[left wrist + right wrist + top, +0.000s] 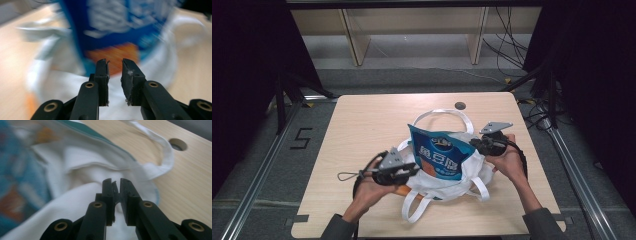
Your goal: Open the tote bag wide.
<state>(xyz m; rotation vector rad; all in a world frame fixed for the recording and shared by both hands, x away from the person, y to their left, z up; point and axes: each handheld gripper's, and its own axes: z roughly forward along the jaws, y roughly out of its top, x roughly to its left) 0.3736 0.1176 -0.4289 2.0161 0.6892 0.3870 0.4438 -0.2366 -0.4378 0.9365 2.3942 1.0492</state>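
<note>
Cloth is bunching around the blue snack bag (443, 159) as it is sitting half inside the white tote bag (447, 187) near the middle of the wooden table (362, 125). You are keeping your left gripper (115, 61) just short of the packet with its jaws a narrow gap apart and nothing between them. Your right gripper (115, 182) is pinching a fold of the tote's rim, jaws nearly together on the fabric. The packet is looking light, puffy and slick, so it is likely crinkling and sliding under pressure; you are better off taking it by a flat sealed edge. The tote is soft and limp, so its hem or one of the handle loops (444, 114) is giving you the firmest hold.
</note>
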